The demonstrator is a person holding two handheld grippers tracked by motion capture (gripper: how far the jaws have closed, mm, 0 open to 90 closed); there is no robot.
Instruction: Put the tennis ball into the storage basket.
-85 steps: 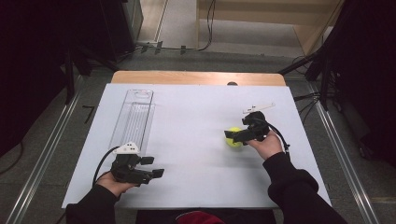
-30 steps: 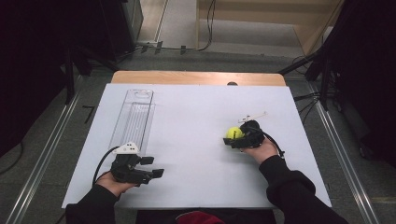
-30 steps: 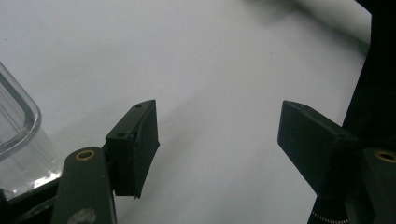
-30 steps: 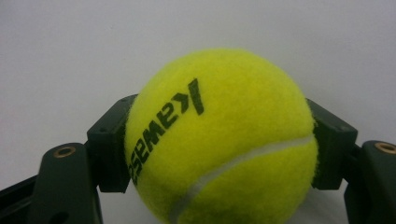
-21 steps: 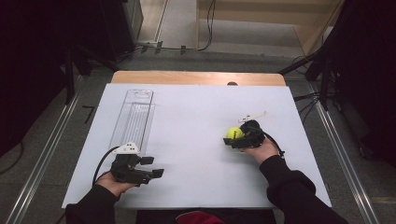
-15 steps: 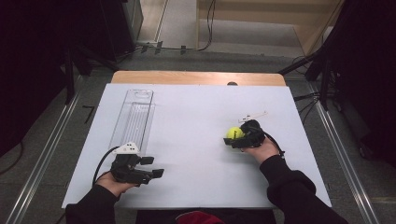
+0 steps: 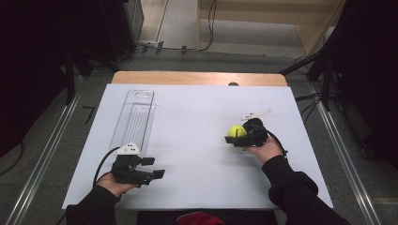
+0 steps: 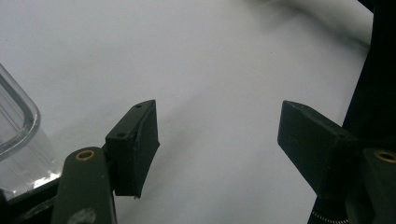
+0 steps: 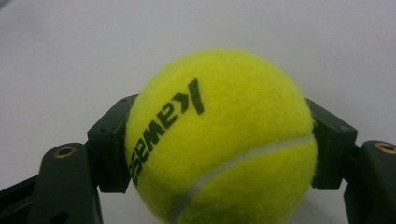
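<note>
Nothing has shifted: right gripper (image 9: 219,140) clamps one tennis ball (image 9: 219,135) (left gripper's (image 8: 217,144) fingers apart).

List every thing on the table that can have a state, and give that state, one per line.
Tennis ball: clamped between the right gripper's jaws, print upside down in the right gripper view.
Right gripper: shut on the ball.
Left gripper: open, nothing between its jaws, over the white sheet.
Clear plastic tray: flat on the white sheet, nothing visible inside.
</note>
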